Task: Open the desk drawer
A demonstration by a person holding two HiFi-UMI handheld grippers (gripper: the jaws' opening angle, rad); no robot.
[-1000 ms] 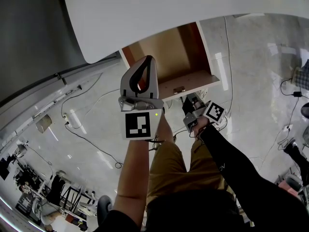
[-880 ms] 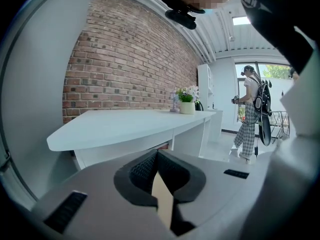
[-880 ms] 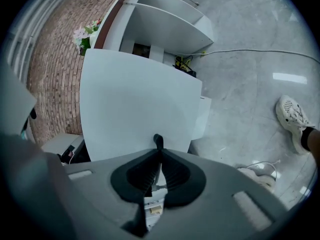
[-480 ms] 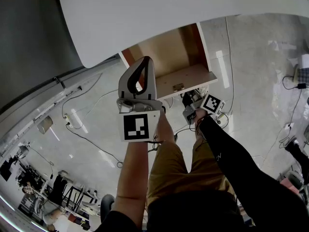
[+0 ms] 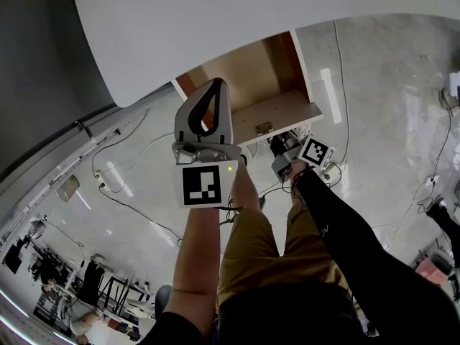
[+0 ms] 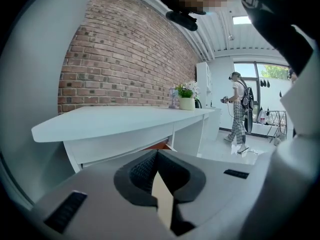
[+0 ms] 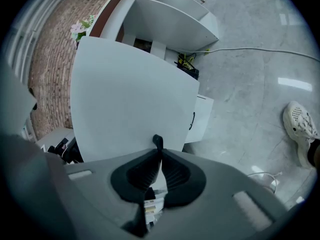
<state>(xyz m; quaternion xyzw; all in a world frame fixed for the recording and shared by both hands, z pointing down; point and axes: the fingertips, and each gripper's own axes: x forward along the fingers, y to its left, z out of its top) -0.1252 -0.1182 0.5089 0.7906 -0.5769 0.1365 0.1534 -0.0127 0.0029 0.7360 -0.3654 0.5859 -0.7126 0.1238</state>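
Note:
The desk drawer (image 5: 248, 77) stands pulled out from under the white desk top (image 5: 251, 13), its brown wooden inside showing. Its white front panel (image 5: 284, 117) faces me. My right gripper (image 5: 274, 144) is low against that panel. In the right gripper view its jaws (image 7: 158, 146) are shut on a dark drawer handle (image 7: 157, 141) that sticks out past the tips. My left gripper (image 5: 215, 85) is held up in front of the drawer, shut with nothing in it. The left gripper view looks over its tips (image 6: 156, 154) at the desk (image 6: 125, 119).
Cables (image 5: 144, 214) trail over the glossy floor left of my legs. A flower pot (image 6: 186, 103) stands on the desk and a person (image 6: 239, 111) walks at the back. A white cabinet (image 7: 200, 121), shelves (image 7: 170, 19) and a shoe (image 7: 300, 129) lie around the desk.
My right gripper has sunk a little at the drawer front. The left gripper has kept still and stays shut. The drawer stands out about as far as before.

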